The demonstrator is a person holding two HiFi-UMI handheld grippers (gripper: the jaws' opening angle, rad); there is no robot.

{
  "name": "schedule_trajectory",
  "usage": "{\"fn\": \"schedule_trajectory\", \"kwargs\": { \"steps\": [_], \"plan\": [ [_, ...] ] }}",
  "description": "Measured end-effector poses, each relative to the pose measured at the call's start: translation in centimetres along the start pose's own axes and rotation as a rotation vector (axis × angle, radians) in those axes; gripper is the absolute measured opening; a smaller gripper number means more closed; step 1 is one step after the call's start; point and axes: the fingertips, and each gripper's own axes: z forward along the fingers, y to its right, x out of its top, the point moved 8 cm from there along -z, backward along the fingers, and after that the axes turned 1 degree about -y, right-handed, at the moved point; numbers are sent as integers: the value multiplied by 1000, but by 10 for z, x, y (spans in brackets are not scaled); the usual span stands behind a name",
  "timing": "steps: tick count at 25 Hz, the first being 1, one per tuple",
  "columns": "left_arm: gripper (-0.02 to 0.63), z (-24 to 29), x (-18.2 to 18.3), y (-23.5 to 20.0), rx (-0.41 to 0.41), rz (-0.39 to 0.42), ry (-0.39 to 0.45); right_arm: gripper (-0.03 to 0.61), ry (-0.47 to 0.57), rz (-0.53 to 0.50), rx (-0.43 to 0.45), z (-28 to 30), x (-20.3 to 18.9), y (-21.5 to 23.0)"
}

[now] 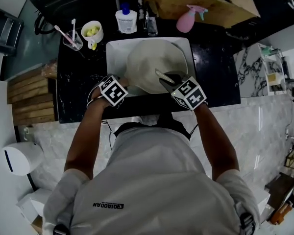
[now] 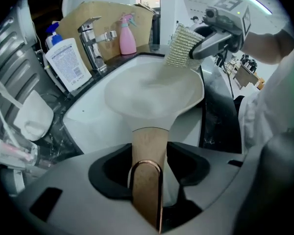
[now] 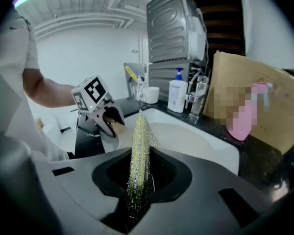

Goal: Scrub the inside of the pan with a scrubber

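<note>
Your left gripper [image 2: 148, 187] is clamped on the wooden handle [image 2: 148, 148], which braces the pan [image 2: 152, 94] over the sink [image 2: 85, 124] so it won't skid under scrubbing (a sensible hold). Your right gripper [image 3: 138, 185] pinches the scrubber [image 3: 139, 146] edge-on between its jaws. Only the left gripper view shows the scrubber by the pan's far rim, and whether it touches is unclear.

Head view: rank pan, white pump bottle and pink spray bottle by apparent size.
Largest: pan, by far.
Then white pump bottle and pink spray bottle: they look about alike, so I won't rank them.
</note>
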Motion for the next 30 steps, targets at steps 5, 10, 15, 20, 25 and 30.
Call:
{"fn": "schedule_trajectory", "kwargs": {
  "steps": [5, 10, 15, 20, 25, 30],
  "plan": [
    [230, -39, 1, 8, 76, -30, 130, 87, 161, 171, -72, -27, -7, -16],
    [227, -76, 7, 29, 160, -41, 251, 87, 312, 281, -120, -58, -9, -23],
    [85, -117, 24, 58, 200, -146, 433, 87, 447, 359, -100, -87, -9, -32],
    [17, -133, 43, 100, 158, -266, 584, 84, 464, 317, -55, -116, -19, -46],
    [15, -127, 54, 155, 146, -352, 625, 83, 457, 325, -3, -144, -49, -56],
    [15, -126, 69, 226, 134, -375, 661, 83, 470, 303, 10, -180, -81, -77]
  ]
}}
